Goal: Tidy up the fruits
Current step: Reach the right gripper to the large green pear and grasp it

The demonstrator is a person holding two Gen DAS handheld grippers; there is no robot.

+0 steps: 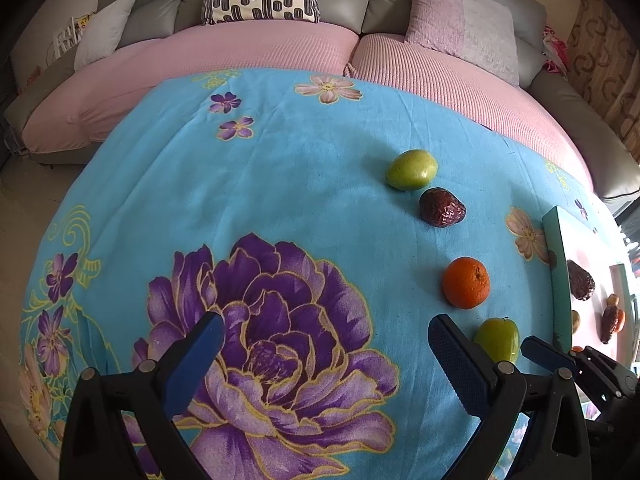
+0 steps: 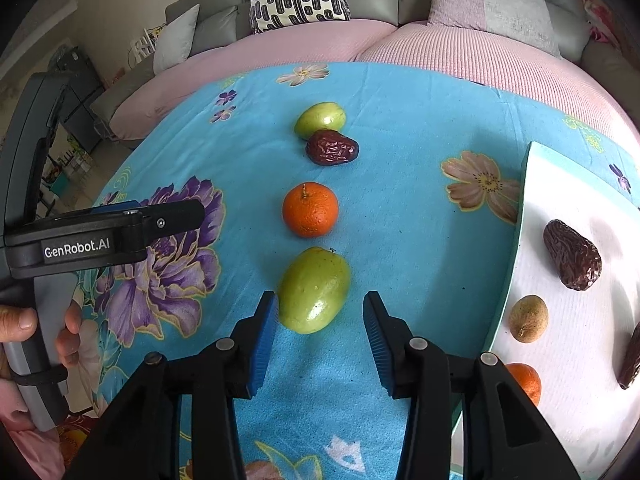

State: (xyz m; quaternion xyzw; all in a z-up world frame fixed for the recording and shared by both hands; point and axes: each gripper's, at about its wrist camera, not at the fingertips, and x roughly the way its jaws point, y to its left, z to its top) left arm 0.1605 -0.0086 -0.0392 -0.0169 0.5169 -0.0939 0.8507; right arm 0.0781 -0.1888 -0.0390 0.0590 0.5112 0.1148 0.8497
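**Right gripper framing the nearest green fruit**

- Right gripper (image 2: 320, 340): jaws spread wide, holding nothing. Near green fruit (image 2: 314, 290) sits between the blue pads; left pad close to its skin, contact uncertain; right pad clear of it.
- Left gripper (image 1: 326, 344): wide open, empty, hanging over the purple flower print, well apart from the fruit.
- A hand (image 2: 24, 332) holds the left gripper's handle, seen at the right camera's left edge.
- Handling, judged: green fruit looks firm, smooth, glossy, so likely slippery; light. Best taken across its widest middle, gentle squeeze.
- Row on the floral blue cloth (image 2: 400, 240) covering the bench, near to far: green fruit, mandarin (image 2: 310, 210), red date (image 2: 332, 147), far green fruit (image 2: 320, 120), the last two touching. Count: two green, one mandarin, one date.
- White tray (image 2: 560, 360) to the right: large date (image 2: 572, 254), brown round fruit, possibly longan (image 2: 528, 319), an orange fruit (image 2: 528, 382) partly hidden, another dark date at the edge.
- Beyond: pink-covered sofa (image 2: 460, 60) with cushions.
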